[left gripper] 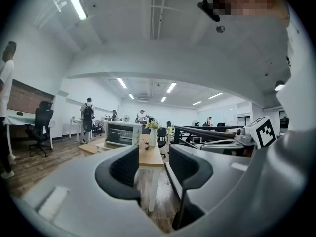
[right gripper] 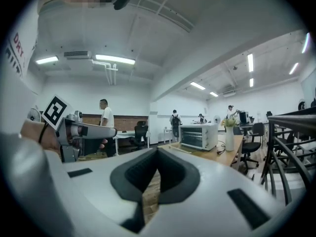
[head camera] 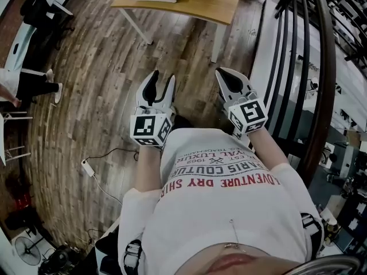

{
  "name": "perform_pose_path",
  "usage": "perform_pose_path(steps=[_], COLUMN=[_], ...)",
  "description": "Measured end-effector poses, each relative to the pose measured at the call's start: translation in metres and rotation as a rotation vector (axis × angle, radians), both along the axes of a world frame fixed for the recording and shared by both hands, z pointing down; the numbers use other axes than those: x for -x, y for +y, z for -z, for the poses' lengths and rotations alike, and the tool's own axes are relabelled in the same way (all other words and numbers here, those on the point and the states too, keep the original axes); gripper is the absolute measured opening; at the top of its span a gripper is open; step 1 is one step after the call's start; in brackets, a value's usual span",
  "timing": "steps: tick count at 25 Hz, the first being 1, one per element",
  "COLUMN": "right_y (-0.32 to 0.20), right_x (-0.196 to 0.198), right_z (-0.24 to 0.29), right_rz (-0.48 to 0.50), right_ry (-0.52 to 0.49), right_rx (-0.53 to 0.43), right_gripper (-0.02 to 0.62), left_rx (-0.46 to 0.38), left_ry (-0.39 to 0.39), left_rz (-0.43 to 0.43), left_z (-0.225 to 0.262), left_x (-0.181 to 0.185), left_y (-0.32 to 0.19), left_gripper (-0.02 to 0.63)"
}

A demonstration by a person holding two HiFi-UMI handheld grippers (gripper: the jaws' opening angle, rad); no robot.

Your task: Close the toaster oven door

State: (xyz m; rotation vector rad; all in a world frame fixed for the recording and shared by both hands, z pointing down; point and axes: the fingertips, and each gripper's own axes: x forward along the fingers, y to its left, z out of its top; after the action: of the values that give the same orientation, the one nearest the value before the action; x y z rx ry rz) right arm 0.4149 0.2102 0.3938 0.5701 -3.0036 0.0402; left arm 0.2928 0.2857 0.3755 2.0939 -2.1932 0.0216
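Observation:
The silver toaster oven stands on a wooden table some way ahead of me; it also shows in the right gripper view. Its door appears to lie folded down in front of it. I hold both grippers close to my chest, well short of the table. My left gripper is open, its two fingers apart with only floor and table showing between them. My right gripper is shut, its pads meeting at the tips, with nothing held.
A vase of flowers stands on the table beside the oven. A black stair railing curves along my right. A cable with a power adapter lies on the wooden floor at my left. Several people and office chairs are further back.

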Motion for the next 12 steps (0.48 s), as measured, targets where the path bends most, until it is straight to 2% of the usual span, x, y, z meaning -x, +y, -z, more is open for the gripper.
perform_pose_path(steps=[5,12], right_y=[-0.016,-0.045], right_x=[0.041,0.135], right_z=[-0.008,-0.008], right_rz=[-0.022,-0.058], right_ry=[0.021,0.060], right_rx=[0.016,0.012], right_gripper=[-0.012,-0.012], left_rx=[0.011,0.012], left_ry=[0.016,0.042], left_rz=[-0.005,-0.040], left_z=[-0.010,-0.010], left_x=[0.046,0.146], left_y=[-0.015,-0.043], left_gripper=[0.178,0.178])
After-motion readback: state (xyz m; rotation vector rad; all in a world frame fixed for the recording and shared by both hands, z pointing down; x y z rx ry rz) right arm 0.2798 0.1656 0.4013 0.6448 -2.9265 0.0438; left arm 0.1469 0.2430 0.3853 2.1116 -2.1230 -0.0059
